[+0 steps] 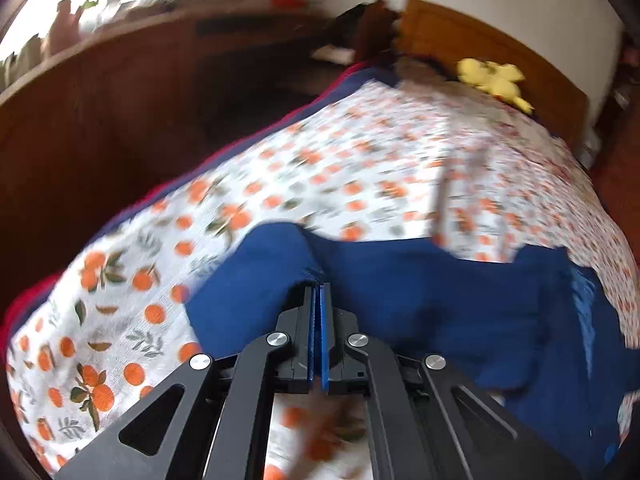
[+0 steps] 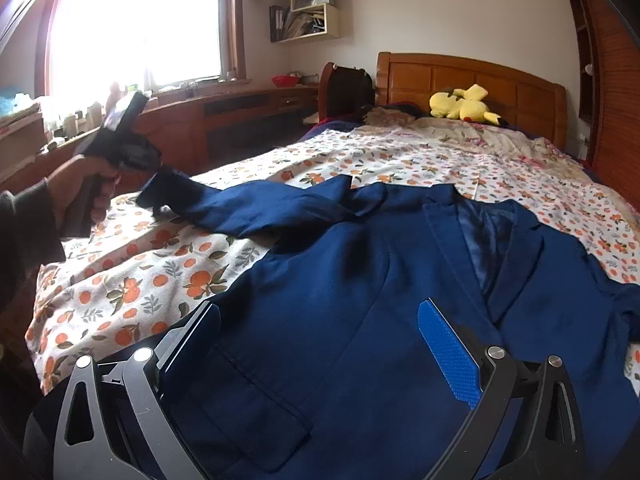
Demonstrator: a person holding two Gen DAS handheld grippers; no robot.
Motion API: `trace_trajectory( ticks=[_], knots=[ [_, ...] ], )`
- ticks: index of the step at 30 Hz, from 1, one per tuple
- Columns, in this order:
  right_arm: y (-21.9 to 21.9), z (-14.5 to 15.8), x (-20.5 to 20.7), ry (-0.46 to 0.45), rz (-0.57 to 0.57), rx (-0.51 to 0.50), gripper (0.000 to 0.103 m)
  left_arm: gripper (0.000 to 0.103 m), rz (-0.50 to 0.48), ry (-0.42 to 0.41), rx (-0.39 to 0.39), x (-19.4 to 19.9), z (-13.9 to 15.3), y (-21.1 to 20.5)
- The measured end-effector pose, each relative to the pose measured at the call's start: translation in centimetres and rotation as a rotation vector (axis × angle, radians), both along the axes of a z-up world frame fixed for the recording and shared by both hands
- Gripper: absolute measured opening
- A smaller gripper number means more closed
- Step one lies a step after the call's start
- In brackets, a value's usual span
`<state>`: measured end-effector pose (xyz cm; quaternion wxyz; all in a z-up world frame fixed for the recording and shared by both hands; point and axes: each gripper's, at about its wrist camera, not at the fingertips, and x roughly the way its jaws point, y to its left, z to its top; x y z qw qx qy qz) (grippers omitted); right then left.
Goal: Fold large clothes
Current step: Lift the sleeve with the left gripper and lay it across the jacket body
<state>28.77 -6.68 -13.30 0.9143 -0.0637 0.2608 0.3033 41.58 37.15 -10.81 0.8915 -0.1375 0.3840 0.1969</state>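
A navy jacket (image 2: 360, 300) is spread front-up on the bed (image 2: 400, 160), its collar toward the headboard (image 2: 472, 76) and one sleeve (image 2: 256, 208) stretched out sideways over the orange-print sheet (image 2: 132, 280), away from the jacket's body. The sleeve's end is pinched by the left gripper (image 1: 319, 286), whose jaws are pressed together on the cloth, and is lifted off the sheet. The right gripper (image 2: 320, 332) is held over the jacket's lower front with its jaws spread wide and nothing between the pads, while a yellow plush (image 2: 462, 106) is seen lying by the headboard, well apart from the jacket.
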Motion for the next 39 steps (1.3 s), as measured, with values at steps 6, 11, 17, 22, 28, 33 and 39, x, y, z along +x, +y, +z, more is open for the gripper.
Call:
trace_trajectory(
  ticks=[6,11,17,22,28,33,39],
  knots=[
    [-3.0,1.4,-1.2,-0.032,-0.030,0.016,0.096,0.001,-0.152,-0.052,0.097,0.1,4.7,-9.1],
    [-6.9,2.3,-1.3,-0.042,-0.084,0.040,0.096,0.001,-0.242,-0.075,0.131,0.1,7.4,-15.8],
    [-10.5,3.0,-1.0,-0.046,-0.138,0.063,0.096,0.001,-0.327,-0.099,0.169,-0.7,9.1,-22.6],
    [-12.1,3.4,-0.7,-0.049,-0.162,0.077,0.096,0.001,-0.387,-0.119,0.176,-1.9,9.9,-26.6],
    [-13.6,3.4,-0.4,-0.045,-0.189,0.083,0.096,0.002,-0.489,-0.157,0.171,-4.9,10.8,-32.0],
    [-14.3,3.7,-0.1,-0.055,-0.211,0.084,0.096,0.006,-0.534,-0.160,0.131,-6.9,9.7,-34.1],
    [-14.8,4.1,0.2,-0.051,-0.219,0.109,0.096,0.058,-0.549,-0.169,0.138,-9.3,7.9,-34.4]
  ],
)
